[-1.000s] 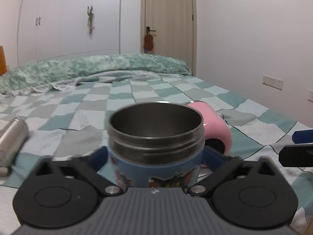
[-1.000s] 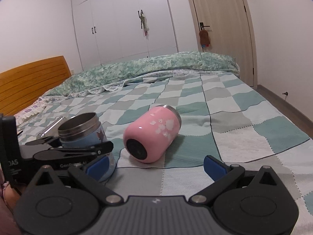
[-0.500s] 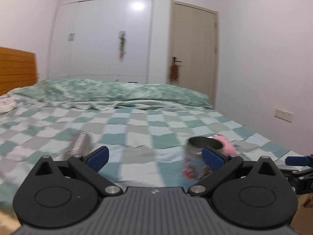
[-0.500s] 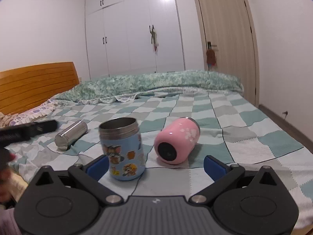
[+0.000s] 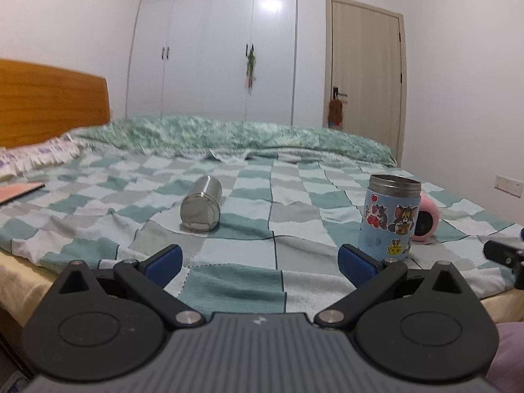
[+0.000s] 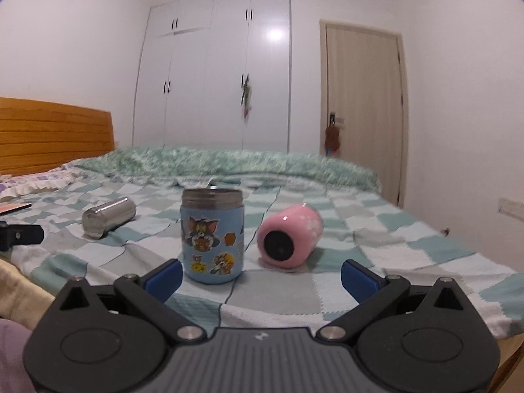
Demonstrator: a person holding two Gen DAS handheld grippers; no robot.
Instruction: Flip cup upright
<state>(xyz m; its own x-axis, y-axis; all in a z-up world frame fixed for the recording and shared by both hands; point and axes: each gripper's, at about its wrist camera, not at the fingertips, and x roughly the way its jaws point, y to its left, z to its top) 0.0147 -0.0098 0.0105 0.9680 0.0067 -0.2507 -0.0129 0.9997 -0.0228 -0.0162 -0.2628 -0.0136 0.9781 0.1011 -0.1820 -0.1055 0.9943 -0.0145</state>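
Note:
A blue cartoon-sticker cup (image 5: 389,217) (image 6: 213,235) stands upright, mouth up, on the checkered bedspread (image 5: 262,196). A pink cup (image 6: 290,235) (image 5: 425,219) lies on its side just right of it, its base towards me. A steel cup (image 5: 201,208) (image 6: 108,217) lies on its side further left. My left gripper (image 5: 260,262) is open and empty, drawn back from the bed edge. My right gripper (image 6: 262,276) is open and empty, in front of the blue and pink cups.
A rolled green quilt (image 5: 229,137) lies across the far side of the bed. A wooden headboard (image 5: 49,98) is at the left. A wardrobe (image 6: 213,72) and a door (image 6: 363,104) stand behind. A pink book (image 5: 18,191) lies at the far left.
My left gripper let go of the blue cup, leaving it upright, and drew back and left. My right gripper also pulled back from the cups.

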